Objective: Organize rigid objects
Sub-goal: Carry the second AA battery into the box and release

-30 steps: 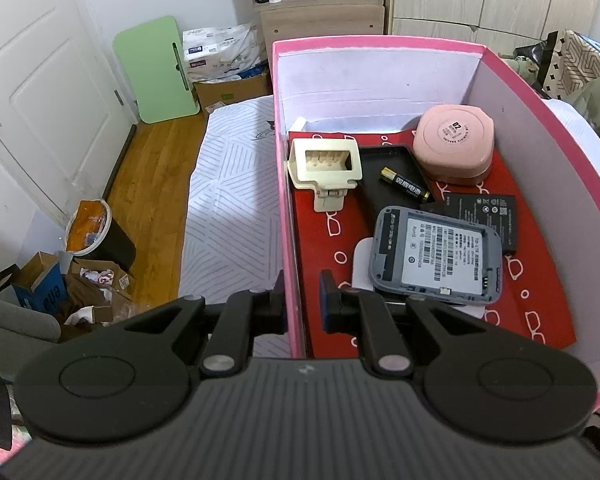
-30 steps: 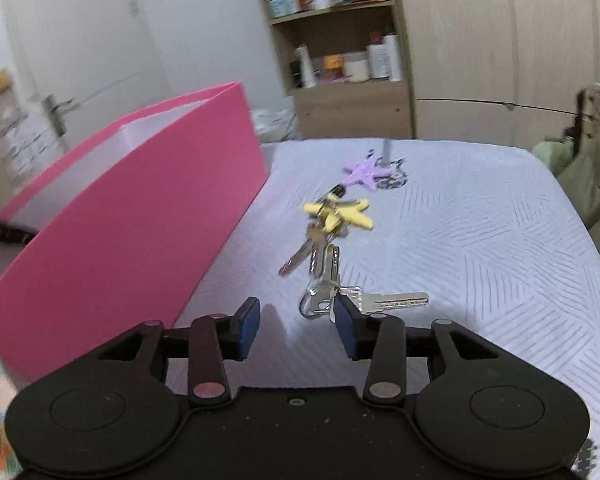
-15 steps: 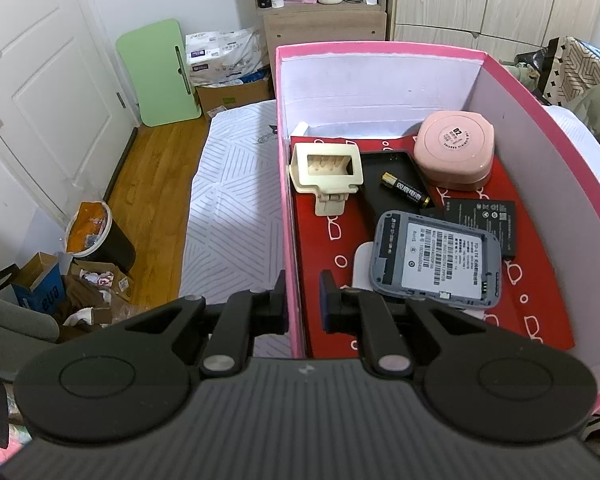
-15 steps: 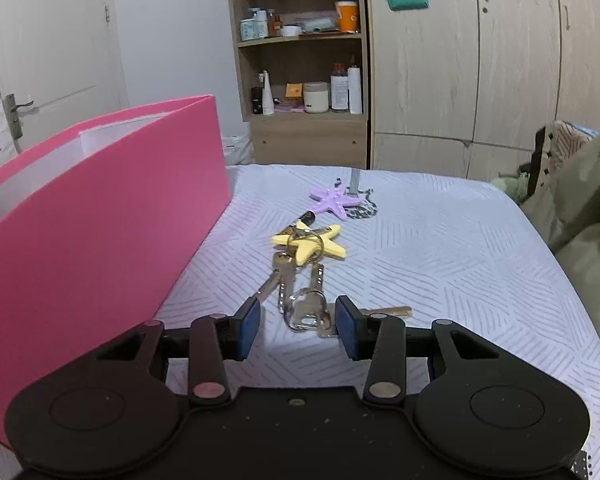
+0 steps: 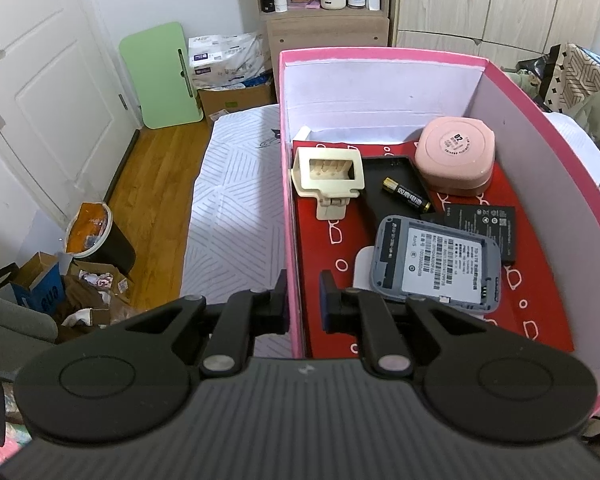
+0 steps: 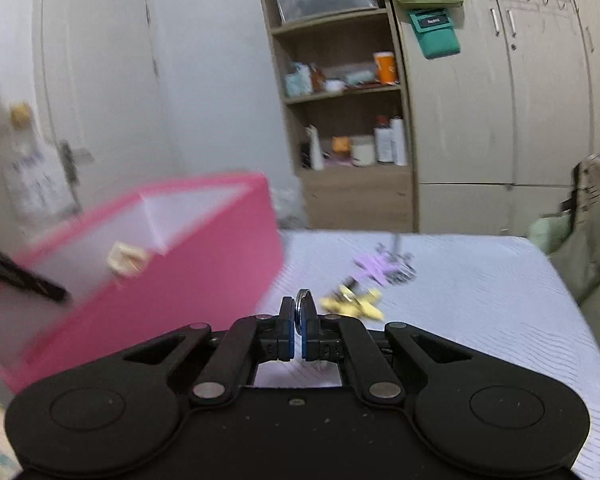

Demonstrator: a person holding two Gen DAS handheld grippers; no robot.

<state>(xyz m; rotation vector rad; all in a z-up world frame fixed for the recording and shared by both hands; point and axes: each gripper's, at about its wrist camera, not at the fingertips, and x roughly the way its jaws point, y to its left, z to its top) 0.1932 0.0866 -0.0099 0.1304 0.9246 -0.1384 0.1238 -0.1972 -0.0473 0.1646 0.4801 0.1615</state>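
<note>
Since before, right gripper (image 6: 296, 334) has closed on key ring (image 6: 302, 303), beside box (image 5: 291, 216); left gripper (image 5: 303, 306) clamps box wall.

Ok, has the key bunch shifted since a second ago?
Yes. The key bunch, clamped in the right hand-held gripper, has risen off the bedspread toward the pink box.

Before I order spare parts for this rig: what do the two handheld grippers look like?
Both match: the left gripper and right gripper have matte black bodies with two round discs, angled black linkage arms with silver pivot pins, and blue pads on the fingers. The left body is ribbed. No cables, sleeves or hands show.
</note>
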